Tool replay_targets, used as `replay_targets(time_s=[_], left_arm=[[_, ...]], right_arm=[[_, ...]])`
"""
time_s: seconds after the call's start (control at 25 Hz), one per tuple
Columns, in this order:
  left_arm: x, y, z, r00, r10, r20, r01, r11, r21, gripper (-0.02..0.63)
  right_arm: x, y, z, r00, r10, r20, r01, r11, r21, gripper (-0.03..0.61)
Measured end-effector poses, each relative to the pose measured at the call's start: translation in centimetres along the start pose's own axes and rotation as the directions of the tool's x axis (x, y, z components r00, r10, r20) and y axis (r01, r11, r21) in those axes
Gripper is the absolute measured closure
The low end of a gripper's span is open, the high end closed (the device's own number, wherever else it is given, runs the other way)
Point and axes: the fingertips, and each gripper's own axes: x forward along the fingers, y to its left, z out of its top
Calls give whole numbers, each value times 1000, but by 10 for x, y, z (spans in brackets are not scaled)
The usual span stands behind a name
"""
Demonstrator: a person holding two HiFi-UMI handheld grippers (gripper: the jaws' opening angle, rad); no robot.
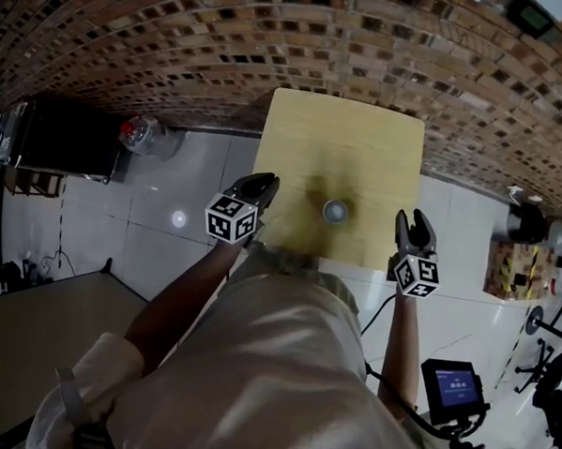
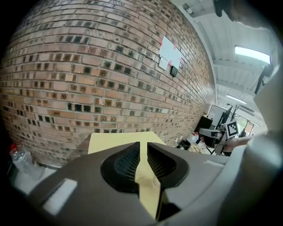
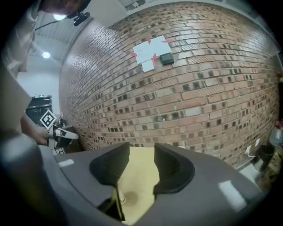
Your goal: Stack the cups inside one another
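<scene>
A small pale round cup (image 1: 334, 210) is standing upright near the middle of a pale yellow square wooden worktop (image 1: 370, 139). Its mouth is facing up and its long axis is running vertical; whether others are nested inside is not showing. The left gripper (image 1: 260, 186) is hovering at the worktop's left edge, fingers closed to a thin slit on nothing. The right gripper (image 1: 412, 223) is hovering at the near right edge, fingers spread and empty. A red-brown brick wall (image 1: 253, 42) is rising behind the worktop, and pale glossy floor tiles (image 1: 185, 177) are lying around it.
</scene>
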Motion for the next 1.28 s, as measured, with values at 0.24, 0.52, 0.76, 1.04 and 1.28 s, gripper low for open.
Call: replay_targets(time_s=[0.24,0.52,0.76,1.04,1.28], left_arm=[[-25,16,-19,1000,5,-31,-5,1000,4,517],[-61,30,-45,994,-98,-45,99,995,13,514],[-118,70,-43,989,-147,21,148,989,-27,514],[-199,109,-51,975,-203,94,201,979,25,514],[-236,118,-72,965,-247,83,244,969,49,514]], right_arm=[[4,46,-16,1000,10,2,-10,1000,25,408],[-18,92,-9,996,-80,28,81,996,-35,410],[-46,158,-14,983,-170,68,171,985,-18,410],[-93,235,-19,940,-295,168,305,952,-34,385],[-138,283,-45,912,-370,177,376,926,-2,388]])
